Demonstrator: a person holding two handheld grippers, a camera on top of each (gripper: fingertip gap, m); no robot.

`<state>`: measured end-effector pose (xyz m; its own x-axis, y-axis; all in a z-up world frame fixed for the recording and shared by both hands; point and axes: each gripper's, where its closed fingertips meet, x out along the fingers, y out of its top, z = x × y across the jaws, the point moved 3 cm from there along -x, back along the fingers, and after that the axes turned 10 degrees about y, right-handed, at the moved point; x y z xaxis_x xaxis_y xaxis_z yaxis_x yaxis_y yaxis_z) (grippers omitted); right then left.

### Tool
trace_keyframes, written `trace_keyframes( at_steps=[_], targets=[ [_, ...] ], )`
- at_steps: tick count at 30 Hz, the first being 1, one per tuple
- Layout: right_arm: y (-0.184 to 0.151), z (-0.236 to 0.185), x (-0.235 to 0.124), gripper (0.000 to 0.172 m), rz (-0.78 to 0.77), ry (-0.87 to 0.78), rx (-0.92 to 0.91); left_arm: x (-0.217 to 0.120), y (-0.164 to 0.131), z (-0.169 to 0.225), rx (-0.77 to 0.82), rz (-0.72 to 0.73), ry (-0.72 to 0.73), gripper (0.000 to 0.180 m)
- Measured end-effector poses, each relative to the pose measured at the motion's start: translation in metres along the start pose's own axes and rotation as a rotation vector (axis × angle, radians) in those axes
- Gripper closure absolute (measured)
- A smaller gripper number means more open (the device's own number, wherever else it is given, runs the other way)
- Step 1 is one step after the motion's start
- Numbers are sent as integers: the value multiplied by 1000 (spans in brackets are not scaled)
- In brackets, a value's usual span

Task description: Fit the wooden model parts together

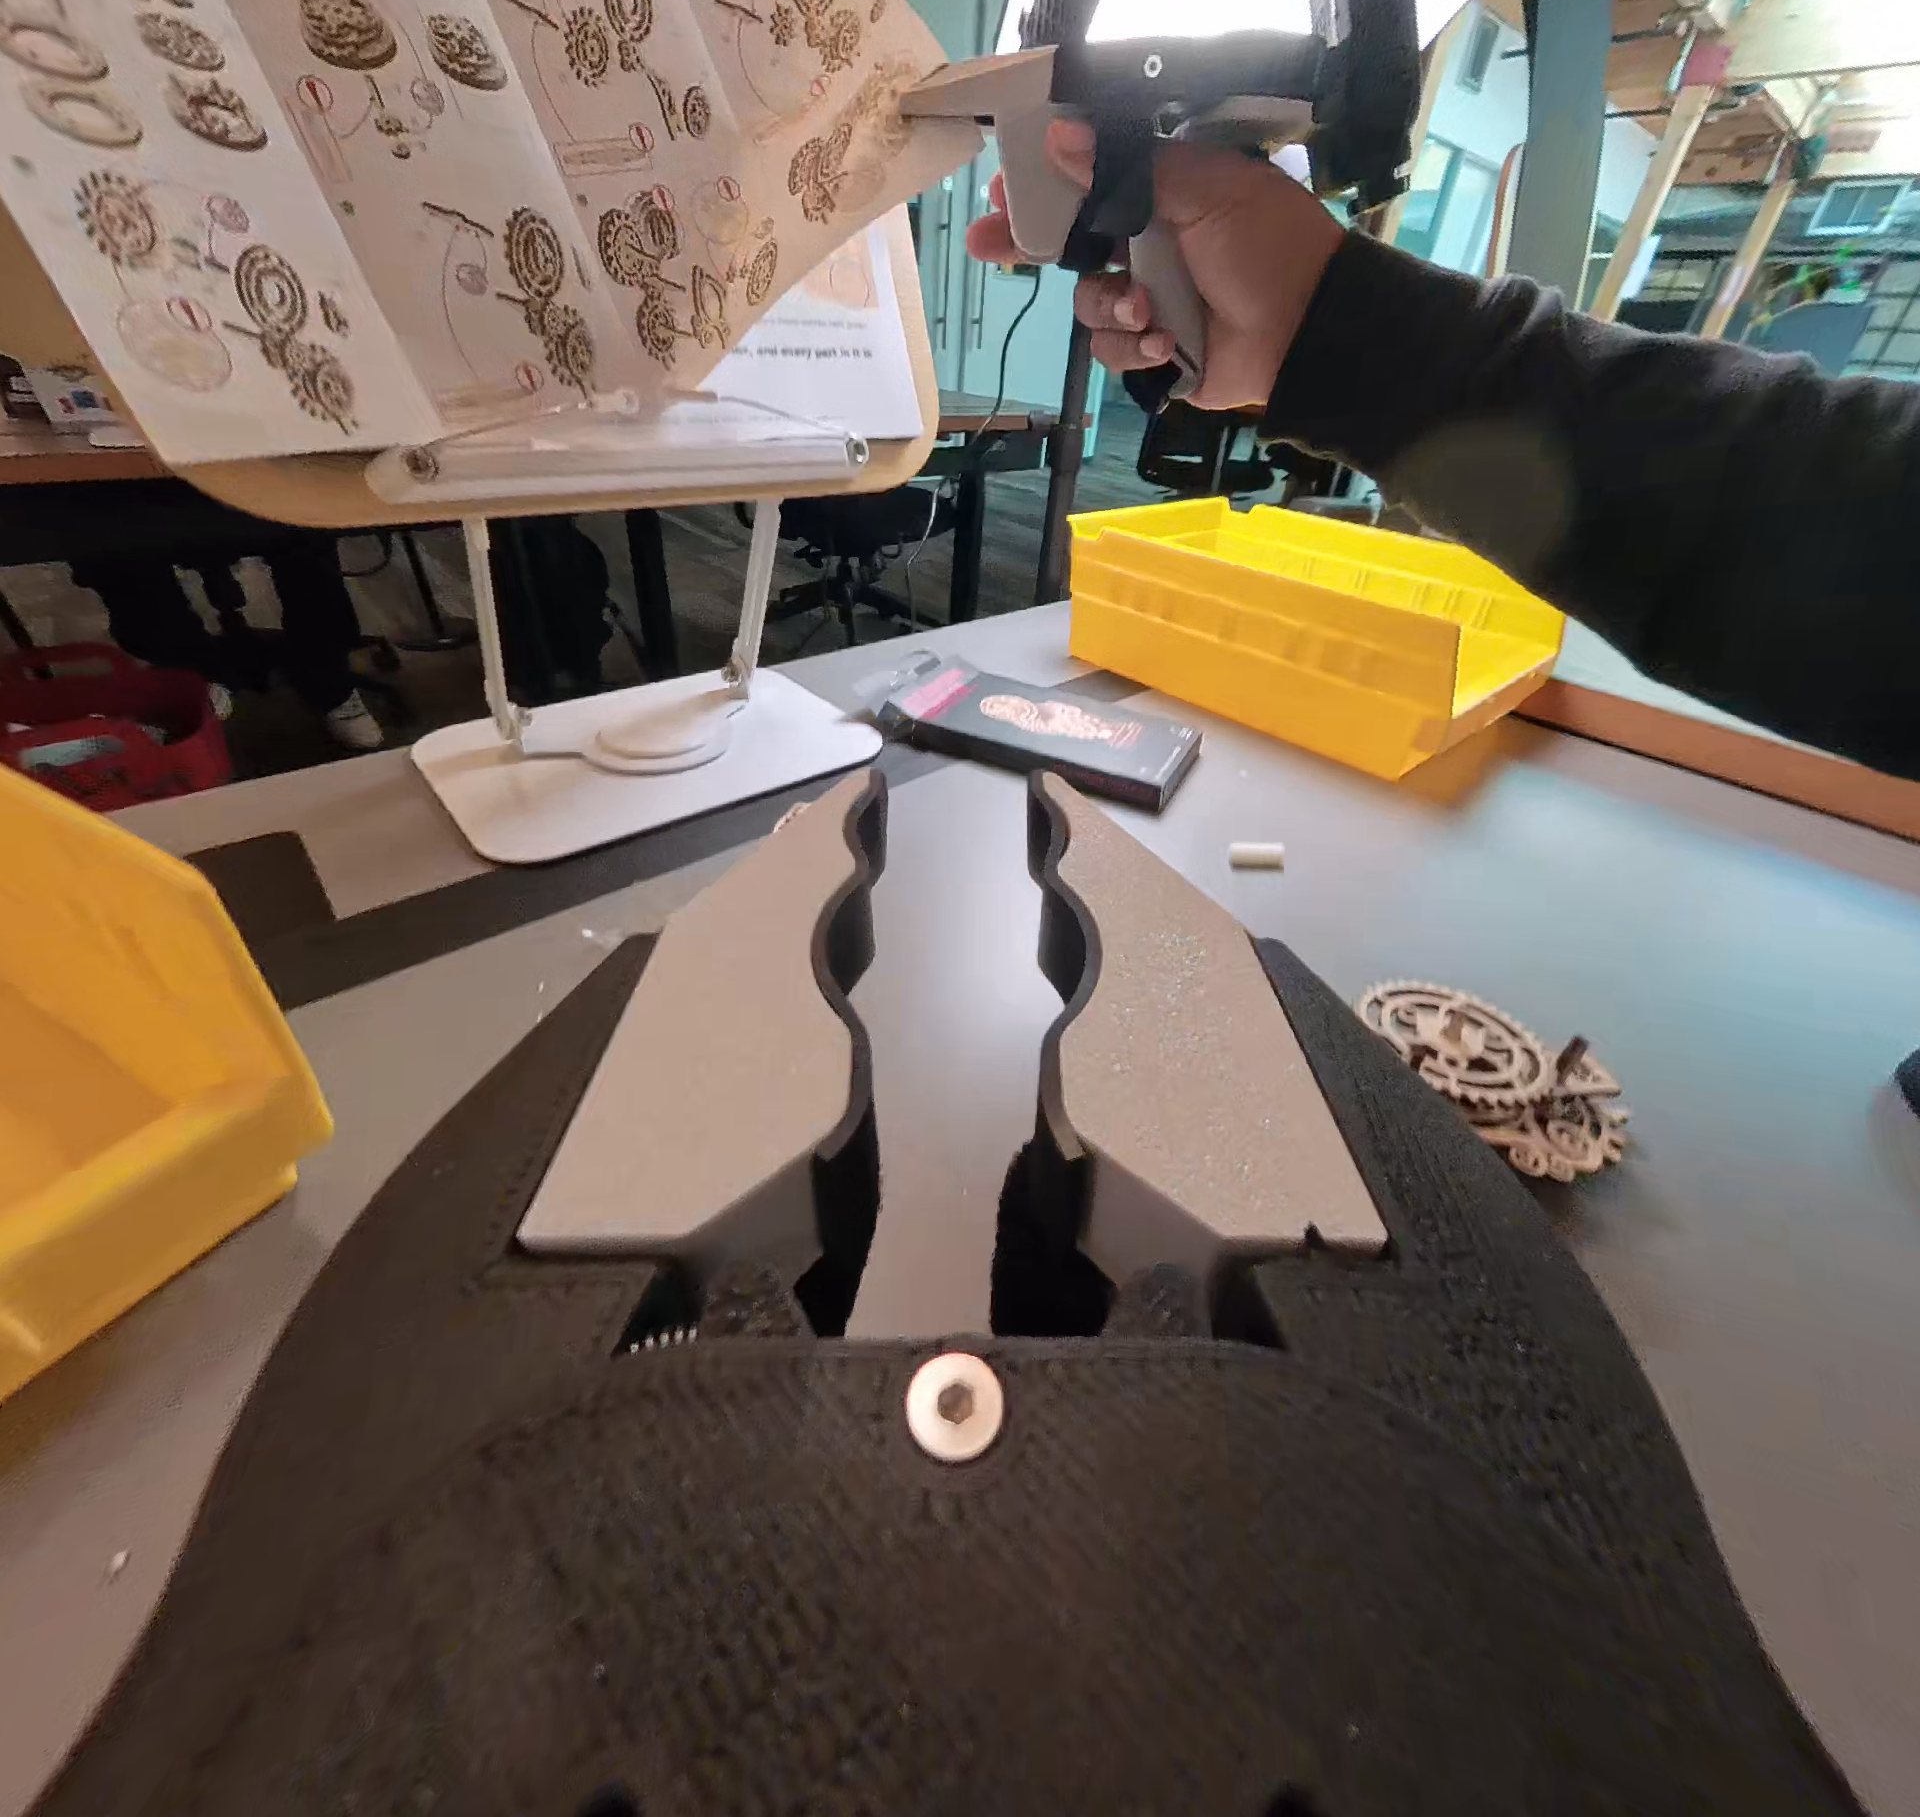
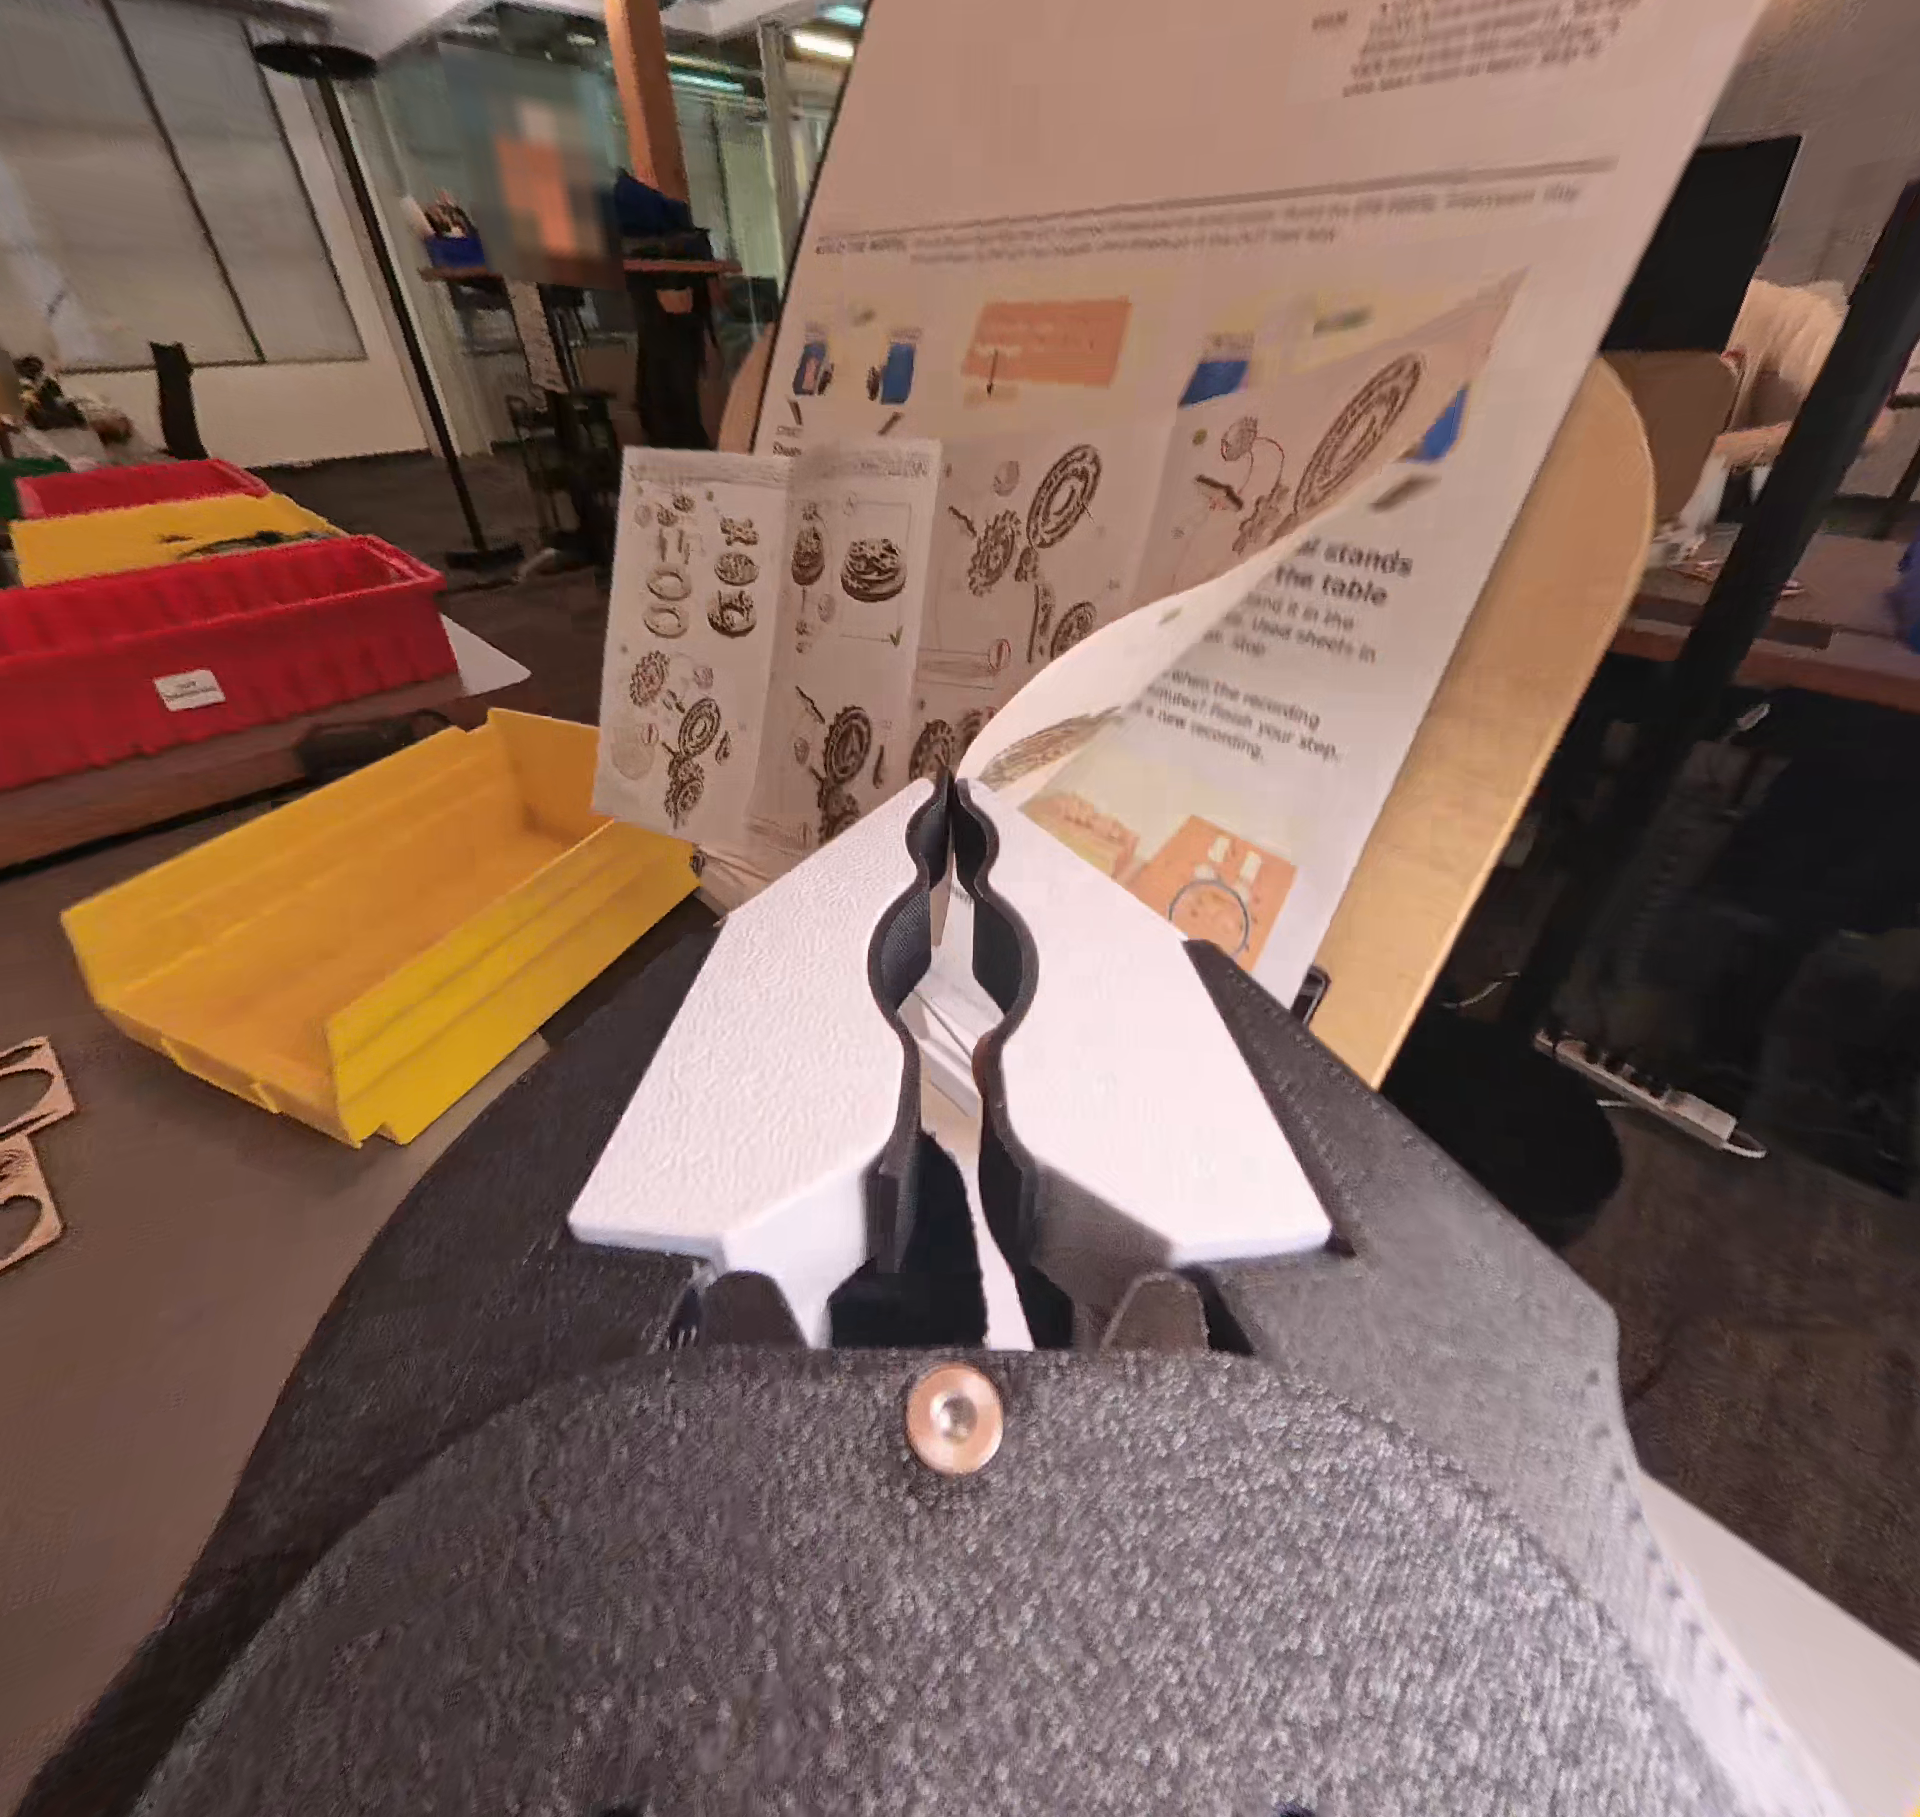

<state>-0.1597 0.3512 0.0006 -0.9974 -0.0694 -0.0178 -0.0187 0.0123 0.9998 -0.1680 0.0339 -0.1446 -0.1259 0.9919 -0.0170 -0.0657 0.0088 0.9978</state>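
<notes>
While the left gripper [image 1: 956, 811] sits low over the dark table [image 1: 1455, 936], level and pointing forward, its fingers stand apart with nothing between them, only bare tabletop. Right gripper [image 2: 951, 791] is raised and aimed at the instruction sheet [image 2: 790, 624] on the book stand [image 1: 644, 759]; its pads are pinched together on the curled right edge of that sheet, paper visible running between the pads. From the left wrist view the right gripper [image 1: 940, 100] shows up high, held by a hand [image 1: 1195, 250] in a dark sleeve, arm stretched in from the right, tips at the sheet's edge. Task item: assembled wooden gear model [image 1: 1496, 1076] lies flat on the table just right of the left gripper, untouched. Flat wooden part sheets [image 2: 26, 1144] at the table's left edge in the right view. Small white cylinder [image 1: 1257, 855] lies ahead-right of the left fingers. Dark box [image 1: 1049, 733] farther on beside the stand base. Yellow bin [image 1: 1299, 624] back right, another yellow bin [image 1: 125, 1040] near left. Red bins [image 2: 208, 624] on a farther table. Open workshop room behind, beams and windows, a lit lamp panel above.
</notes>
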Motion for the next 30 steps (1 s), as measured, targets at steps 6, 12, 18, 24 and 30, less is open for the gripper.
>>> trace_keyframes(
  at_steps=[6,12,18,24,30],
  targets=[
    [52,1,21,172,-6,-107,-73,27,57,0,-50,82,-33,149],
    [92,-18,35,172,-21,-81,-180,41,75,10,-41,100,-64,148],
    [96,-98,2,172,-36,-23,-294,52,142,-7,-328,147,-156,118],
    [12,-208,-31,172,-93,-12,-563,52,184,1,-638,196,-192,99],
    [-70,-282,-48,172,-212,-143,-1009,46,131,19,-658,92,-214,150]
  ],
)
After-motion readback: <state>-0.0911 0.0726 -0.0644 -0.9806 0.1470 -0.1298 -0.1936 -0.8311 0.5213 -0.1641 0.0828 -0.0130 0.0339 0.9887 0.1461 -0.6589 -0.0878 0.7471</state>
